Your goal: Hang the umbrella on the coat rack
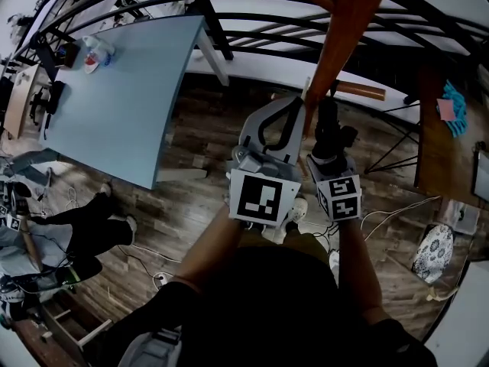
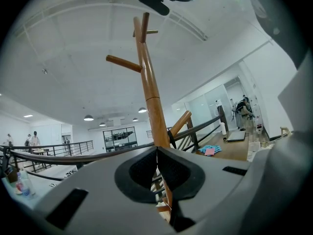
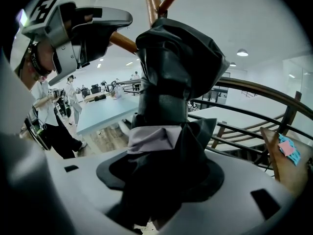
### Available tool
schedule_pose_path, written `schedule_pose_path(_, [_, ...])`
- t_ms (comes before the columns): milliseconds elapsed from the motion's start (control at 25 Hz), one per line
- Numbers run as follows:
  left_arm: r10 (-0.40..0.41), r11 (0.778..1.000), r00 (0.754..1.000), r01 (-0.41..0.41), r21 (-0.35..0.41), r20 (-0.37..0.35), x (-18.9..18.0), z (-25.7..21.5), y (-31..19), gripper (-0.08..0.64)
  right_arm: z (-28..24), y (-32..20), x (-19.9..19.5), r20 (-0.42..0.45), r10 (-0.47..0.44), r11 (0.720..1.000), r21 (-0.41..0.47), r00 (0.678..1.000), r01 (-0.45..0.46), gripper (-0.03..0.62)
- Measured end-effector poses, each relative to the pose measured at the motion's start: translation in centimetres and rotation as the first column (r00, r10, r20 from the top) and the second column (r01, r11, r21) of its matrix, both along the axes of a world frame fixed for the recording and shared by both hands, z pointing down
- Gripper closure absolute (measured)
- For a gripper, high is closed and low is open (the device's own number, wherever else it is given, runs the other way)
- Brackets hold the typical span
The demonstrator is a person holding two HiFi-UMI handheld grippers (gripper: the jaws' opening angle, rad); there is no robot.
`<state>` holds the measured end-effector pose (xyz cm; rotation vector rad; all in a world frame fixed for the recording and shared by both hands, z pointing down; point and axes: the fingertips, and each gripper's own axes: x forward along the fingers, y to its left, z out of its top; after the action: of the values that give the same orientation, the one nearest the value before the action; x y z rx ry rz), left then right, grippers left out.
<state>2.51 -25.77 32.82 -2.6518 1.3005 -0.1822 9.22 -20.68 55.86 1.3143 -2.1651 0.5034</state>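
Holding up at the tall brown wooden coat rack (image 2: 149,82), the right tool (image 3: 161,180) is clamped on the folded black fabric umbrella (image 3: 171,72) with its pale strap, close by the pole. The left tool (image 2: 157,153) has its jaws together, empty. Best bet is to seat the umbrella over an angled wooden peg (image 2: 123,62) before letting go. The only container is a small clear bottle (image 1: 95,52) on the pale blue worktop (image 1: 130,105), contents unreadable.

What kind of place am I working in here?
Probably an open-plan office or lab, perhaps a mezzanine: a long black railing, a pale blue work table on a wood-plank floor, and people standing farther back.
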Motion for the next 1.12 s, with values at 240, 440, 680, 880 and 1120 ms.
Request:
schedule_pose_path(240, [-0.006, 1.0, 1.0, 0.006, 0.002, 0.003, -0.1, 0.1, 0.1, 0.546, 0.3, -0.3, 0.6, -0.042, 0.037, 0.999, 0.018, 0.998, -0.037, 0.328])
schedule_pose_path(440, [-0.001, 1.0, 1.0, 0.001, 0.013, 0.013, 0.0, -0.1, 0.2, 0.546, 0.1, -0.5, 0.7, -0.027, 0.051, 0.998, 0.029, 0.998, -0.05, 0.319])
schedule_pose_path(680, [-0.006, 1.0, 1.0, 0.005, 0.009, 0.024, 0.0, 0.0, 0.1, 0.546, -0.2, -0.7, 0.7, 0.009, 0.052, 0.998, 0.041, 0.999, -0.052, 0.309])
schedule_pose_path(880, [-0.005, 1.0, 1.0, 0.004, 0.007, 0.027, -0.2, 0.1, 0.2, 0.546, -0.3, -0.8, 0.9, 0.008, 0.073, 0.996, 0.052, 0.997, -0.073, 0.298])
schedule_pose_path(1120, [-0.009, 1.0, 1.0, 0.008, 0.008, 0.027, -0.4, 0.1, 0.3, 0.547, -0.8, -1.0, 1.0, 0.005, 0.076, 0.994, 0.078, 0.997, -0.076, 0.291])
